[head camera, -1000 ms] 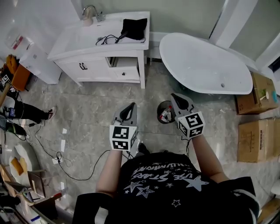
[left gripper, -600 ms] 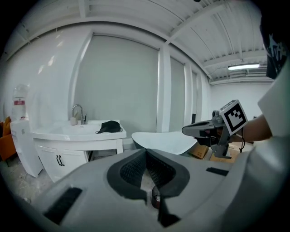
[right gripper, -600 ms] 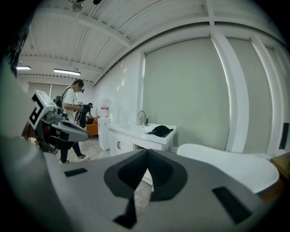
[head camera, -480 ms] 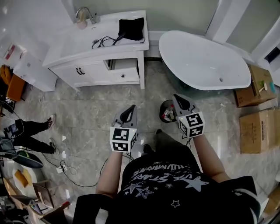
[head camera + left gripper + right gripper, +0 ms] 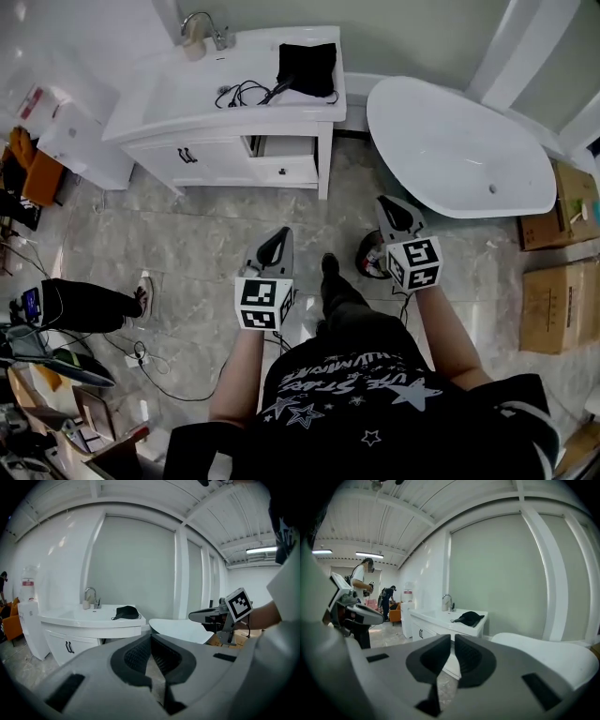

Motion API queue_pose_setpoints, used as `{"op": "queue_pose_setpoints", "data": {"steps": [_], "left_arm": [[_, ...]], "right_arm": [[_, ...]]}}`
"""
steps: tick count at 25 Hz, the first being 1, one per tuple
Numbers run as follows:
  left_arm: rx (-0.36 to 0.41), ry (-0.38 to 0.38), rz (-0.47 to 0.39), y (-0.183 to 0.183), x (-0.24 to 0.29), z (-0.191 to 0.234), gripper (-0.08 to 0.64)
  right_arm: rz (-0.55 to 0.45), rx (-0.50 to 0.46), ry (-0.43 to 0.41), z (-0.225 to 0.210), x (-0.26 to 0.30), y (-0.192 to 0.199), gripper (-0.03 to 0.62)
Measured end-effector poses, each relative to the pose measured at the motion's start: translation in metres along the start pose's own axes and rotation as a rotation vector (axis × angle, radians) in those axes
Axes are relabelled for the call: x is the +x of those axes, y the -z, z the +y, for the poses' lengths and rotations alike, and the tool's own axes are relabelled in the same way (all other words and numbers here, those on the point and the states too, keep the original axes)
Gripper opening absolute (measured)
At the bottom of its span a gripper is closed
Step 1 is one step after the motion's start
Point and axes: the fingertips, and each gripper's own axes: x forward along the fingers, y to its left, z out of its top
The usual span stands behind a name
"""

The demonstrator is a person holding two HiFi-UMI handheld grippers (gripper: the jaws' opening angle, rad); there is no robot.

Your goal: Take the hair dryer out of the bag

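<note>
The person wears a black short-sleeved T-shirt (image 5: 356,394) printed with white stars and lettering. Dark trousers (image 5: 352,305) and a dark shoe (image 5: 329,265) show below.

I see white vanity (image 5: 178,94) far left, white tub (image 5: 450,141) far right, grey marble floor (image 5: 187,244), cardboard boxes (image 5: 553,305) right edge.

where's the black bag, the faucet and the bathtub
black bag (image 5: 309,67): head view, middle of the bag on the vanity top
faucet (image 5: 217,39): head view, its base at the back of the vanity top
bathtub (image 5: 459,145): head view, bare inside of the tub
</note>
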Motion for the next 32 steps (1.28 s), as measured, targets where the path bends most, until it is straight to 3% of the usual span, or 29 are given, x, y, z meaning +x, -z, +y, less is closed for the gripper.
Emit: {"op": "queue_pose_setpoints", "data": {"steps": [5,22,32], "left_arm": [[0.003,-0.035,0.014,-0.006,0.035,0.039,0.022],[0.020,-0.018,0.068,-0.061,0.182,0.110,0.133],[0.011,0.002,0.100,-0.073,0.224,0.127,0.328]], "right_arm": [[0.018,0.017,-0.033,-0.011,0.056,-0.002,0.065],[0.056,0.046,-0.082,-0.087,0.213,-0.029,0.132],[0.073,0.047,-0.157,-0.098,0.261,-0.034,0.187]]}}
